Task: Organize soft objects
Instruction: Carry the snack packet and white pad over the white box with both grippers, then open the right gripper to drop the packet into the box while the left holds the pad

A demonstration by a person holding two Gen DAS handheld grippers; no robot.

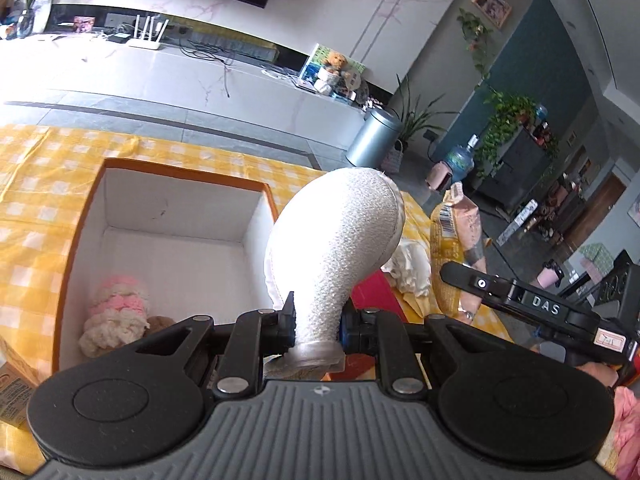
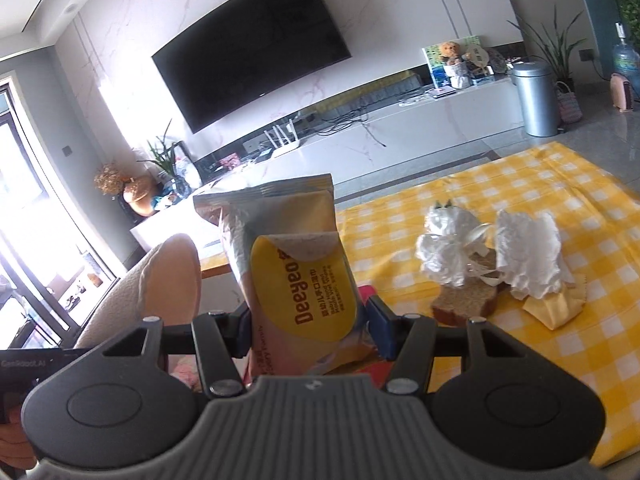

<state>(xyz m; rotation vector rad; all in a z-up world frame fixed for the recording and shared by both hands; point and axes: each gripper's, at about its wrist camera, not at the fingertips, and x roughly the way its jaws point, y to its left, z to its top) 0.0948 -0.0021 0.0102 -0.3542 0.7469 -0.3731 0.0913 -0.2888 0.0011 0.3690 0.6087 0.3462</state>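
Two grasps held: left gripper (image 1: 316, 330) pinches white textured pouch (image 1: 336, 236) at its neck beside the box (image 1: 256, 216); right gripper (image 2: 308, 328) clamps the wet-wipes pack (image 2: 292, 264) low. We judge both light, squashy, slippery.

Beyond the tongs' tips, against the marble wall: wide black flat-screen television (image 2: 252, 68), low white glossy media console (image 2: 420, 120) bearing a white four-antenna router (image 2: 280, 136) and a small brown teddy bear (image 2: 448, 51). Further right, past the console's end: cylindrical silver metal bin (image 2: 536, 98), tall green potted plant (image 2: 556, 46), blue water-dispenser bottle (image 2: 625, 60). Far left: bright balcony window (image 2: 36, 216).
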